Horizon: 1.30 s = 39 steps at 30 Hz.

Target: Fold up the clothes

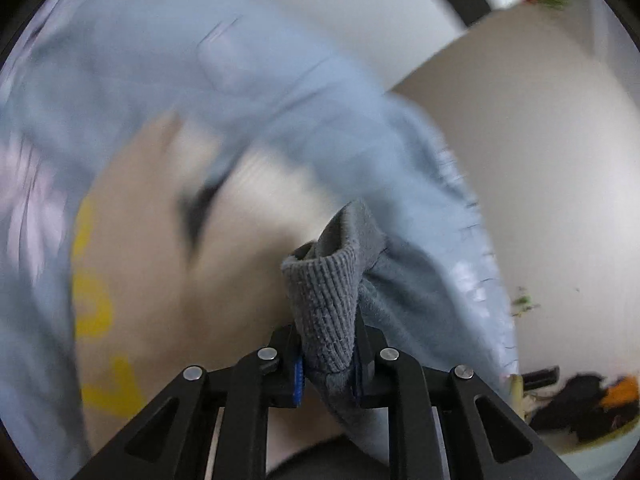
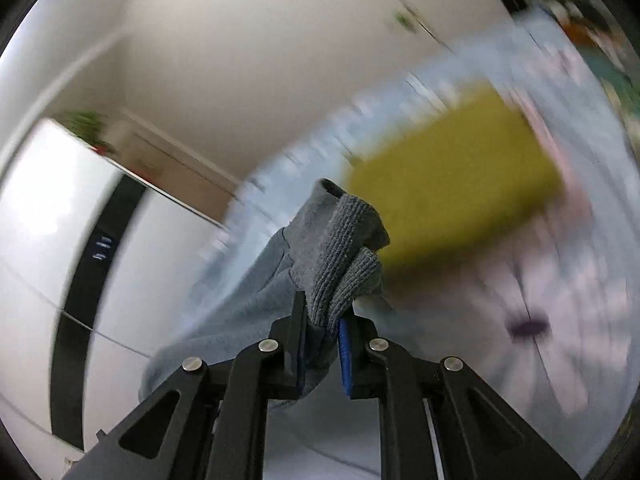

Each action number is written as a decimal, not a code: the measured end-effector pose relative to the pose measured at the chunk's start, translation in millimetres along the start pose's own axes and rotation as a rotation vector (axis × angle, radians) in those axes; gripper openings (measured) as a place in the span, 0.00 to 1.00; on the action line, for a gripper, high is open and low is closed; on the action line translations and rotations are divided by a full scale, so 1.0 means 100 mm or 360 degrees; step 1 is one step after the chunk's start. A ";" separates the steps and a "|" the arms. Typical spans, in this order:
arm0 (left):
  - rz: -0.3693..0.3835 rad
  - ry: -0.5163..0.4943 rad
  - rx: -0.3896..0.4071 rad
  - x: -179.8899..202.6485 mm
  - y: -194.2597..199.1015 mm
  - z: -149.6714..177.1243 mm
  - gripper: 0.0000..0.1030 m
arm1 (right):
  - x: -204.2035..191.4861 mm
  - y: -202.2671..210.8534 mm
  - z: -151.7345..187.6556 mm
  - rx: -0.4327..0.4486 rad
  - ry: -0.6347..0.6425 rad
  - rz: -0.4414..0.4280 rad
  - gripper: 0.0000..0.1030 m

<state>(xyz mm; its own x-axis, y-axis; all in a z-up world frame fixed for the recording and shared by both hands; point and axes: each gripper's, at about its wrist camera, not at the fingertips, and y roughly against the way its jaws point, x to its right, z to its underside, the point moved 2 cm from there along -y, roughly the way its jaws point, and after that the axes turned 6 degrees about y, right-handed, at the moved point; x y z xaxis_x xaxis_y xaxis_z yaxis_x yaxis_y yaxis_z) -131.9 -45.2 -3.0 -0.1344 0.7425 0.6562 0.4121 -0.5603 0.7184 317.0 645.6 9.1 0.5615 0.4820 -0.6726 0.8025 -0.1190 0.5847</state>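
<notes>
A light blue-grey sweatshirt (image 1: 280,92) with grey ribbed cuffs hangs in the air, blurred by motion. My left gripper (image 1: 326,364) is shut on one ribbed cuff (image 1: 324,300), which bunches up above the fingers. My right gripper (image 2: 322,340) is shut on the other ribbed cuff (image 2: 344,248) of the same garment (image 2: 240,304). A pale blue cloth with pink and white print (image 2: 560,280) lies spread beyond it. Both wrist views are smeared, so details of the cloth are unclear.
A yellow block-shaped thing (image 2: 452,192) lies on the printed cloth. A beige surface with yellow letters (image 1: 96,312) is at the left. A white cabinet with a dark strip (image 2: 80,280) stands left. Dark and orange clothes (image 1: 592,404) lie at the far right.
</notes>
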 end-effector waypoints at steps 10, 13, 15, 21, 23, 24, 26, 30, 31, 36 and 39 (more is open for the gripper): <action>0.0070 -0.0027 0.0071 0.17 0.15 0.04 0.18 | 0.26 -0.14 0.24 -0.0037 -0.0144 -0.0022 0.13; -0.0041 -0.0074 0.0076 0.25 0.09 0.05 0.18 | 0.17 -0.12 0.25 -0.0027 -0.0055 0.0036 0.13; -0.0086 -0.0018 0.0044 0.12 0.03 0.09 0.18 | 0.19 -0.19 0.28 -0.0060 -0.0065 0.0124 0.13; -0.0022 0.0085 0.0029 0.02 0.04 0.14 0.18 | -0.56 -0.08 0.15 0.0021 0.0361 0.0376 0.13; -0.0031 0.0049 0.0034 0.07 0.04 0.14 0.18 | -1.07 -0.07 0.18 0.0038 0.0650 0.0470 0.13; -0.0036 0.0031 0.0036 0.09 0.04 0.14 0.18 | -1.24 -0.14 0.27 0.0025 0.0729 0.0468 0.14; -0.0045 -0.0005 0.0041 0.13 0.03 0.15 0.19 | -1.58 -0.26 0.45 0.0000 0.0885 0.0462 0.14; -0.0041 -0.0051 0.0037 0.16 0.05 0.16 0.19 | -2.27 -0.52 0.81 -0.0052 0.1198 0.0448 0.14; -0.0029 -0.0047 0.0029 0.14 0.05 0.17 0.19 | -2.44 -0.58 0.90 -0.0065 0.1277 0.0444 0.14; 0.0039 -0.0009 -0.0004 0.02 0.05 0.17 0.20 | -3.01 -1.05 1.57 -0.0228 0.1575 0.0396 0.14; 0.0054 -0.0002 -0.0019 -0.01 0.02 0.18 0.22 | -3.15 -1.27 1.98 -0.0335 0.1705 0.0363 0.14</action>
<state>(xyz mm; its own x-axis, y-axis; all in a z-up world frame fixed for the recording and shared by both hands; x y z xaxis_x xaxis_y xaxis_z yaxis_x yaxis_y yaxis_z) -114.4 -40.9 -6.5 -0.1192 0.7237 0.6797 0.4056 -0.5894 0.6987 78.5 336.6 57.2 0.1456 0.9795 0.1395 0.5955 -0.1993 0.7783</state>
